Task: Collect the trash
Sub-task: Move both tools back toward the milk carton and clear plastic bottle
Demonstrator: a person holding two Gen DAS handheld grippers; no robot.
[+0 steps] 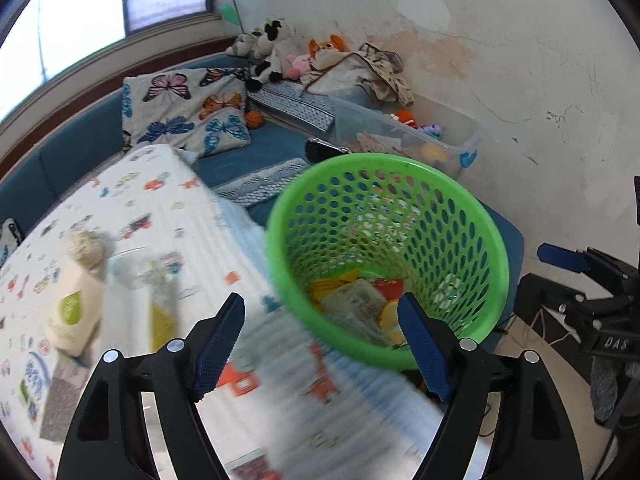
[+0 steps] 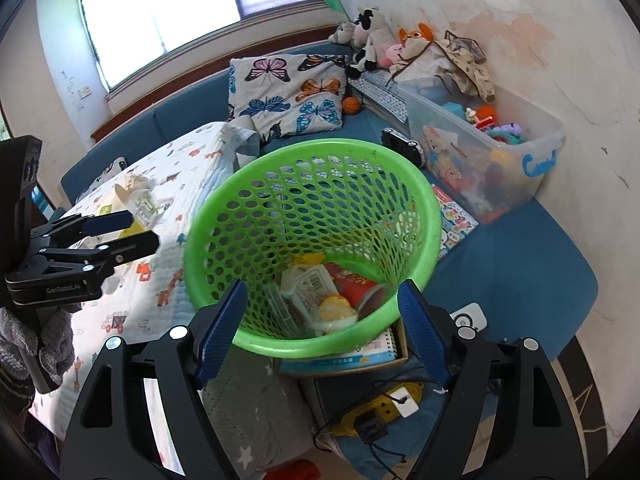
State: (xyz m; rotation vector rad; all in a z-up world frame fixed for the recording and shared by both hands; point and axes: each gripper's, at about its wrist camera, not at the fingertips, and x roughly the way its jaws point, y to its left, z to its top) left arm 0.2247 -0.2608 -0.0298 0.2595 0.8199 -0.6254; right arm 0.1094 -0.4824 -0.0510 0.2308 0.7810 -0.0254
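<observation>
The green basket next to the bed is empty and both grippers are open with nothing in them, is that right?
Not quite. The green basket already holds trash, including a red cup and wrappers, as the right wrist view shows. The left gripper and right gripper are indeed open and hold nothing.

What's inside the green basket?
The green basket holds trash: a red cup, a white packet, a yellow wrapper. Anything beneath that pile is covered.
</observation>
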